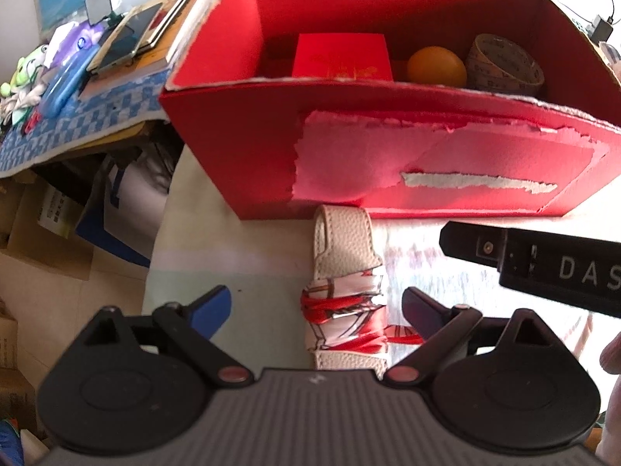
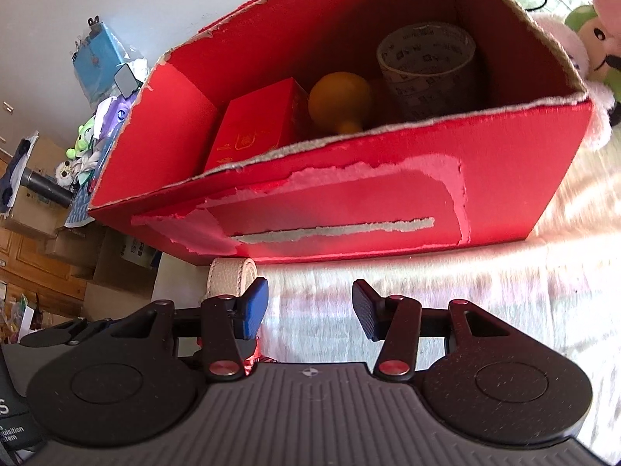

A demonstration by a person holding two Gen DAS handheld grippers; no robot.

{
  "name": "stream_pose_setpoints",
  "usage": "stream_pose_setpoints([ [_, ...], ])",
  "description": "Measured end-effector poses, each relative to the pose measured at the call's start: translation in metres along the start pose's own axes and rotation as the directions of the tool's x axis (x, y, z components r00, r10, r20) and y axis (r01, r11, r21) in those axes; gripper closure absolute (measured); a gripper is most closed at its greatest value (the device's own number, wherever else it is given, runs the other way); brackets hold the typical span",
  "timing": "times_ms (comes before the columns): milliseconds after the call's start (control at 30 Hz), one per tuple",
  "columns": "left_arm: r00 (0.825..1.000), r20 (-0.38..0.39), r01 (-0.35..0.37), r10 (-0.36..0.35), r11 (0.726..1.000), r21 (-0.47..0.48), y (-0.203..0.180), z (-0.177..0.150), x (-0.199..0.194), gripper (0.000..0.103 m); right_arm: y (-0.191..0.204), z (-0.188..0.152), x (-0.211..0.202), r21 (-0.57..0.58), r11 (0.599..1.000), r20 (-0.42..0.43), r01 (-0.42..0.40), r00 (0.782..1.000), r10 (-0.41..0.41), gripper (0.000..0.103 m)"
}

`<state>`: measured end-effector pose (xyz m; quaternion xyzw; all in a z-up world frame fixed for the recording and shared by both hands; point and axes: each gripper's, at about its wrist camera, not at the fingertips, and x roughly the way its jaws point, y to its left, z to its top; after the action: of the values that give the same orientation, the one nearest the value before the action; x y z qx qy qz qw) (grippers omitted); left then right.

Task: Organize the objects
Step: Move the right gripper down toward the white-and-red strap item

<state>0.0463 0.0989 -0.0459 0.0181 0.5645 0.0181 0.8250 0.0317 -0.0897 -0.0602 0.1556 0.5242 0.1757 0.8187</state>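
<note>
Two claws, left (image 1: 316, 308) and right (image 2: 309, 308), both agape and empty; one red box (image 1: 240, 163) with three items.

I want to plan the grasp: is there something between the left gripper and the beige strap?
Nothing visible. The left gripper is open and the beige strap lies directly between its fingers. The red box stands beyond the strap's far end.

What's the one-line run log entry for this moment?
left hand-held gripper: open, straddling strap | right hand-held gripper: open, empty | red box: ahead
</note>
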Motion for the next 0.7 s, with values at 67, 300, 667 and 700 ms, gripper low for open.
stream_pose_setpoints([
  [67, 1.000, -0.004, 0.003, -0.003, 1.000, 0.001, 0.001, -0.001, 0.001, 0.008, 0.000, -0.001, 0.001, 0.004, 1.000, -0.004, 0.000, 1.000, 0.000, 0.052],
  [300, 1.000, -0.007, 0.011, -0.011, 1.000, 0.007, 0.001, -0.003, 0.002, 0.008, 0.006, -0.004, 0.002, -0.006, 1.000, -0.015, -0.011, 1.000, 0.011, 0.053],
  [667, 1.000, -0.008, 0.020, -0.020, 1.000, -0.004, 0.006, -0.004, 0.004, 0.008, 0.012, -0.004, 0.004, -0.011, 1.000, -0.023, -0.029, 0.999, 0.028, 0.053],
  [700, 1.000, -0.008, 0.021, -0.021, 1.000, -0.004, 0.007, -0.005, 0.004, 0.008, 0.012, -0.004, 0.004, -0.011, 0.999, -0.023, -0.030, 0.999, 0.029, 0.053],
])
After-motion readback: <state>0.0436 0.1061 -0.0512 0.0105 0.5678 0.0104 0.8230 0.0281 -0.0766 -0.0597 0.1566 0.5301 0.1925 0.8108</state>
